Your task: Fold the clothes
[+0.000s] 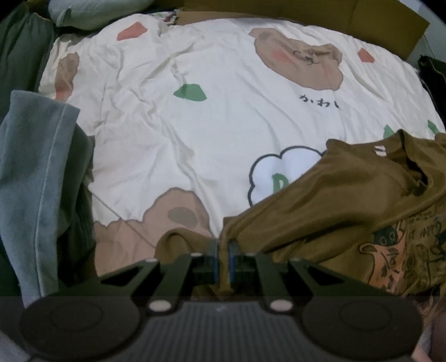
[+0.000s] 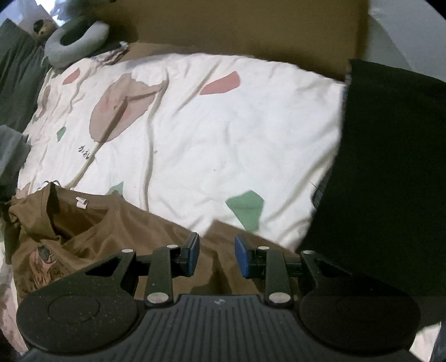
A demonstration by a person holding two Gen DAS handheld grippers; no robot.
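Observation:
An olive-brown T-shirt (image 1: 348, 200) with an orange printed drawing lies crumpled on the cream cartoon-print bed cover (image 1: 195, 125). My left gripper (image 1: 223, 245) is shut on a fold of its fabric, which is pinched between the blue pads at the shirt's left end. In the right wrist view the same T-shirt (image 2: 83, 231) spreads at lower left, collar and white label up. My right gripper (image 2: 217, 250) hangs just above the shirt's right part with its jaws open and nothing between the pads. The cover (image 2: 223, 125) stretches beyond it.
A grey-blue garment (image 1: 36, 167) lies along the bed's left edge over dark green cloth (image 1: 16, 55). A large dark garment (image 2: 390, 167) covers the right side. A grey ring pillow (image 2: 75, 39) and a brown board (image 2: 237, 25) sit at the far end.

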